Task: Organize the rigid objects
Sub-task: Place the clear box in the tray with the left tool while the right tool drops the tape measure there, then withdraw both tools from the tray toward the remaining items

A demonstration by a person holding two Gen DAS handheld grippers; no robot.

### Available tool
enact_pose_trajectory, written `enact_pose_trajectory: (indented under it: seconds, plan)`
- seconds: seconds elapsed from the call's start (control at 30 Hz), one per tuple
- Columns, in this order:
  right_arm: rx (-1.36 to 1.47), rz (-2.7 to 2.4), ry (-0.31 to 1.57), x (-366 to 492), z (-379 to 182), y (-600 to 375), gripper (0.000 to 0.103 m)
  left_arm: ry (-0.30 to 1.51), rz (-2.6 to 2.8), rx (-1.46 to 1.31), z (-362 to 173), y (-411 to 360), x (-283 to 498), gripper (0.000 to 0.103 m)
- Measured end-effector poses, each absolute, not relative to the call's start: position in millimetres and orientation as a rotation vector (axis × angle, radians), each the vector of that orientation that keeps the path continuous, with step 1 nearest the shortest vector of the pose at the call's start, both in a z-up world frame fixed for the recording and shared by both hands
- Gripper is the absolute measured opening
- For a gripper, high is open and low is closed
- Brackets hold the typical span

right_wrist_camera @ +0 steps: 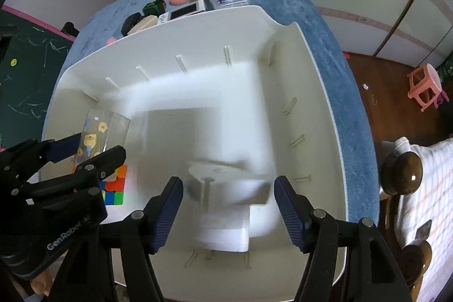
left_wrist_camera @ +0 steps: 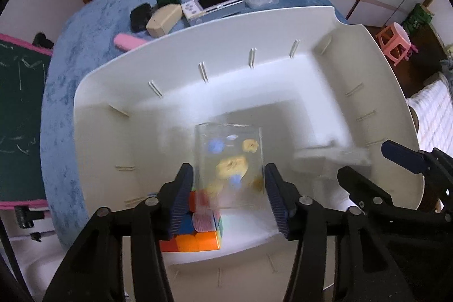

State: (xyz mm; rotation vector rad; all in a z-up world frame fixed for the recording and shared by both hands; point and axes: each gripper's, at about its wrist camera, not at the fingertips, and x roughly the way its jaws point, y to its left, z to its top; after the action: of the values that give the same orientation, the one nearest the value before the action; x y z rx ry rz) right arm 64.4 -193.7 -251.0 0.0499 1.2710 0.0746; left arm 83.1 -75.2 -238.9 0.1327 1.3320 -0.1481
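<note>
Left gripper point(left_wrist_camera: 228, 196) jaws flanked the clear printed box point(left_wrist_camera: 230, 160) above the puzzle cube point(left_wrist_camera: 198, 231); contact unclear, so grip could not be told. Right gripper point(right_wrist_camera: 229, 210) jaws stood wide over a blurred white block point(right_wrist_camera: 226, 186), holding nothing. Risk: box slips and knocks the cube. White bin point(left_wrist_camera: 283, 27) sat on a blue-covered table point(left_wrist_camera: 85, 24); loose items lay beyond the jaws; pink stool point(right_wrist_camera: 424, 87) on the floor.

**Blurred, covered and cut off**

The clear box point(left_wrist_camera: 230, 160) is motion-smeared, so its printed shapes stay unreadable. It and the left gripper point(left_wrist_camera: 229, 197) cover much of the colour cube point(left_wrist_camera: 198, 239). The white block point(right_wrist_camera: 226, 188) (right wrist view) is smeared too. The white bin point(right_wrist_camera: 325, 132) hides the pink bar point(right_wrist_camera: 111, 40) near the surface's far edge.
</note>
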Motion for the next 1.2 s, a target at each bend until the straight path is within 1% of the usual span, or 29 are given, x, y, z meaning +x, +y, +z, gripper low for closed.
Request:
enact_pose_trajectory:
  seconds: [0.03,0.13,0.2,0.77,1.2]
  plan:
    - [0.053,0.075,1.27,64,-251,-195,0.068,1.336,-0.139,0.132,-239,-74,84,0.066]
    - [0.063,0.071,1.262,64,-247,-198,0.068,1.332,-0.135,0.135,-236,-74,85,0.074]
    - [0.059,0.07,1.254,63,-245,-198,0.068,1.333,-0.137,0.132,-233,-73,85,0.075]
    - [0.02,0.074,1.187,60,-226,-202,0.068,1.345,-0.096,0.139,-217,-74,79,0.076]
    - [0.016,0.086,1.14,63,-211,-200,0.068,1.313,-0.073,0.129,-198,-70,78,0.076]
